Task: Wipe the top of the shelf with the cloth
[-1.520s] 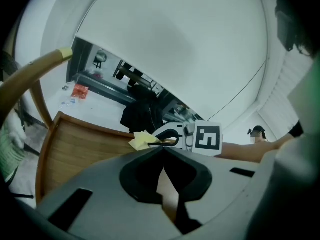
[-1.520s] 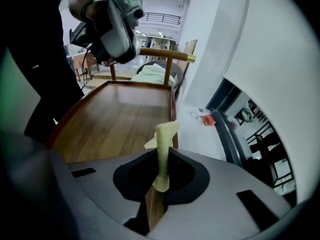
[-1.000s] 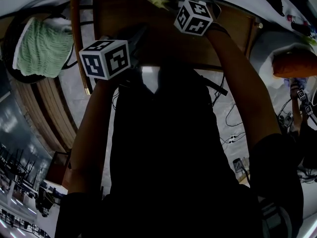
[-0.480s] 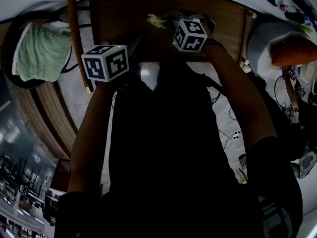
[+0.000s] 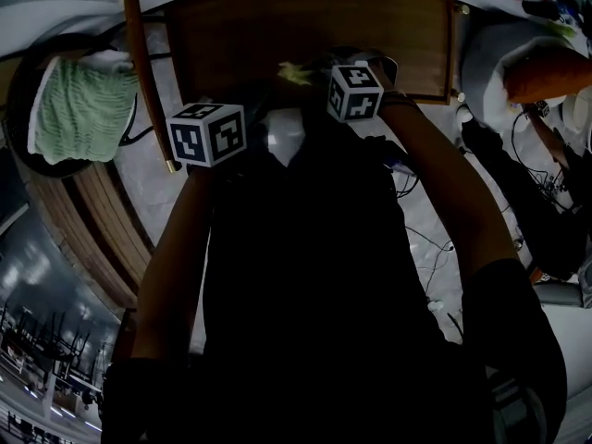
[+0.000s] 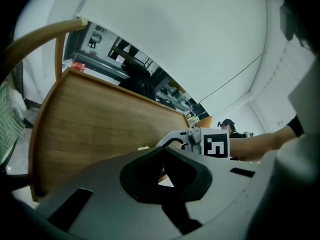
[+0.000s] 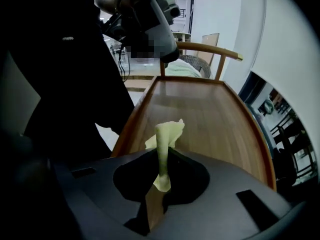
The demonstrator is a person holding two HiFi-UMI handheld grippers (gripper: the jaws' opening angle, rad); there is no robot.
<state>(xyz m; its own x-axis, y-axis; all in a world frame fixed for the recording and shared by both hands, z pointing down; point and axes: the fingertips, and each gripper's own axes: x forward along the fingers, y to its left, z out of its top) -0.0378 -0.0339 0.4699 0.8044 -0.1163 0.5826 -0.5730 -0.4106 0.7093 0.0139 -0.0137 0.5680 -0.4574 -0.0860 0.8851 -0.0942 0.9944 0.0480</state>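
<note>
Reaching forward, right gripper (image 7: 161, 166) pinches the cloth (image 7: 167, 133) over the shelf (image 7: 212, 116).

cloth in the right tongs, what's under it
The wooden shelf top lies below the cloth, which the right tongs pinch. Whether the cloth touches the wood cannot be seen, because the tongs' own body covers that spot.

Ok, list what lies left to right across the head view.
Green knitted fabric, slim brown wooden rail, left claw's black-and-white marker cube, pale yellow-green cloth, right claw's marker cube, orange rounded object.
</note>
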